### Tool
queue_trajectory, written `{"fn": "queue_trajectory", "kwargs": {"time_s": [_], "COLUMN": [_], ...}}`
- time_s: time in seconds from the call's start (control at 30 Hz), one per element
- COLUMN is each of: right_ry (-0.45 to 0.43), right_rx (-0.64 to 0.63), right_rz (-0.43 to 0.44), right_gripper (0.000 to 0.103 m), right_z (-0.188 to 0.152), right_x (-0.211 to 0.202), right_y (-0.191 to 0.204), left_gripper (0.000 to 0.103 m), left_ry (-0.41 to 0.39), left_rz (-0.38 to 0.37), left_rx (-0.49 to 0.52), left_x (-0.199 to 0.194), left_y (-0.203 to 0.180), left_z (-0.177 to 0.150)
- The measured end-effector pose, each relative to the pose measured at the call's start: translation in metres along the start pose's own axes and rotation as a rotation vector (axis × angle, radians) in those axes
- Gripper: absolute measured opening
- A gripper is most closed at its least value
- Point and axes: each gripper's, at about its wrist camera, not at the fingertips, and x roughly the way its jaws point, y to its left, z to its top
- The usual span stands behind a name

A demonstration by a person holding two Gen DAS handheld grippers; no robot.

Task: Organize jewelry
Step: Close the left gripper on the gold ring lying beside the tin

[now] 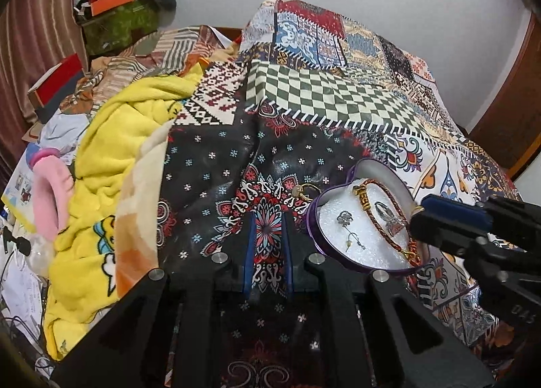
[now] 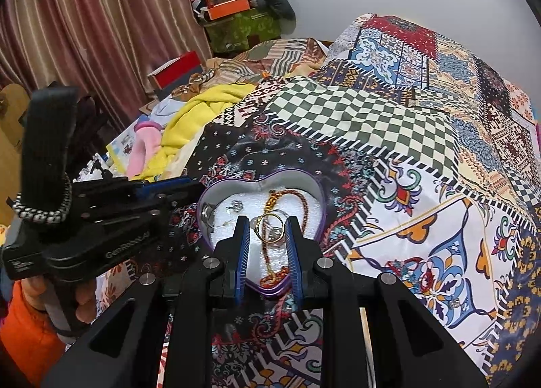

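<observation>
Bright, even room light, soft with no hard shadows. Small shine on the dark part of the bedspread [image 1: 257, 164]. Round fisheye bend, black corners at the edges. Curtain [image 2: 101, 32] lines curved. Far pile of boxes [image 1: 118, 12] a bit blurry, near things sharp.

My left wrist camera looks forward, low over the bed [image 1: 338, 100], beside the heart box [image 1: 365, 219]. My right camera looks down closely into it. Both share the box.
</observation>
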Motion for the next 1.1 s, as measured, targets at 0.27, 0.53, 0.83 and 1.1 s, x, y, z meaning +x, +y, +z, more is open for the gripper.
{"fn": "queue_trajectory", "kwargs": {"time_s": [0.27, 0.53, 0.83, 1.1], "right_ry": [-0.014, -0.012, -0.007, 0.001], "right_rx": [0.012, 0.020, 0.029, 0.043], "right_rz": [-0.013, -0.012, -0.016, -0.023], "right_gripper": [0.019, 0.020, 0.020, 0.020], "right_z": [0.001, -0.002, -0.003, -0.003], "right_x": [-0.003, -0.003, 0.000, 0.003], "right_y": [-0.010, -0.015, -0.020, -0.025], "left_gripper": [0.012, 0.029, 0.029, 0.025], "left_ry": [0.015, 0.024, 0.029, -0.004], "left_rz": [-0.029, -0.024, -0.039, -0.016], "left_rx": [0.019, 0.047, 0.112, 0.132], "left_x": [0.008, 0.024, 0.045, 0.052], "left_y": [-0.012, -0.014, -0.023, -0.027], "left_z": [0.001, 0.010, 0.020, 0.020]}}
